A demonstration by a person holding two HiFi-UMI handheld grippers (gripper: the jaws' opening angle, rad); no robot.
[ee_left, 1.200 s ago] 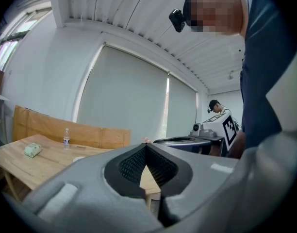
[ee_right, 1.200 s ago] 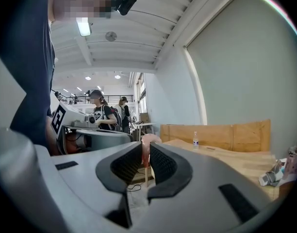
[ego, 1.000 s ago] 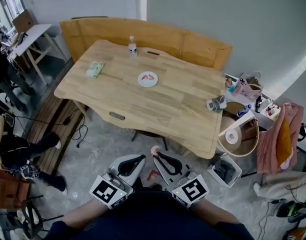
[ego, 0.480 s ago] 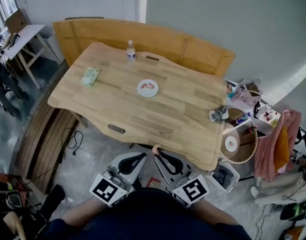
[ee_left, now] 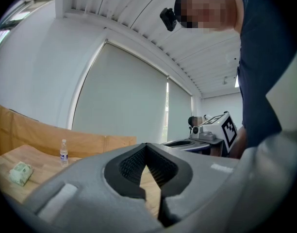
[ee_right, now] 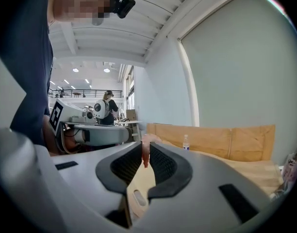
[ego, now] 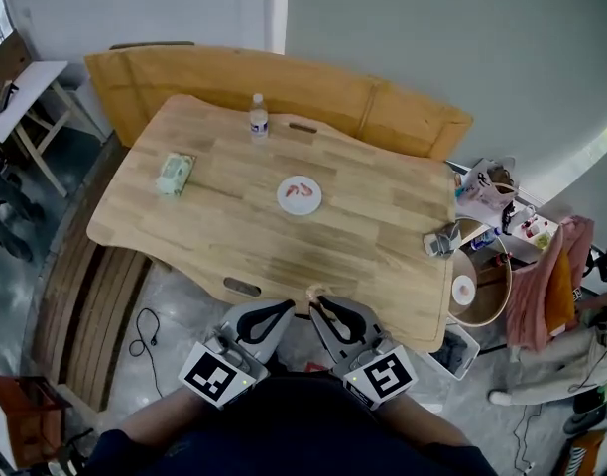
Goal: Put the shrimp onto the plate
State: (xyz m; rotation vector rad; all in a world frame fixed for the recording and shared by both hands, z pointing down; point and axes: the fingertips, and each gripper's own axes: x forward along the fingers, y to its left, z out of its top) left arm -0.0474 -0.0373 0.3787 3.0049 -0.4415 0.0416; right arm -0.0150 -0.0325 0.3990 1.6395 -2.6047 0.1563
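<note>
A small white plate (ego: 300, 194) lies in the middle of the wooden table (ego: 224, 216), with a pink shrimp (ego: 302, 190) on it. My right gripper (ego: 312, 300) hovers at the table's near edge, shut on another pink shrimp (ee_right: 145, 152) that hangs between its pad tips. That shrimp shows as a small pink bit (ego: 309, 291) in the head view. My left gripper (ego: 287, 309) is close beside it on the left, its jaws meeting at the tips (ee_left: 147, 146) with nothing between them. Both grippers are well short of the plate.
A water bottle (ego: 258, 117) stands at the table's far edge and a green packet (ego: 174, 174) lies at its left end. A wooden bench (ego: 284, 82) runs behind the table. A round basket (ego: 477, 286) and clutter crowd the floor at the right.
The view has moved toward the table, which now sits lower and nearer. Both grippers have gone from over the floor to the table's near edge. The jaws have not changed.
</note>
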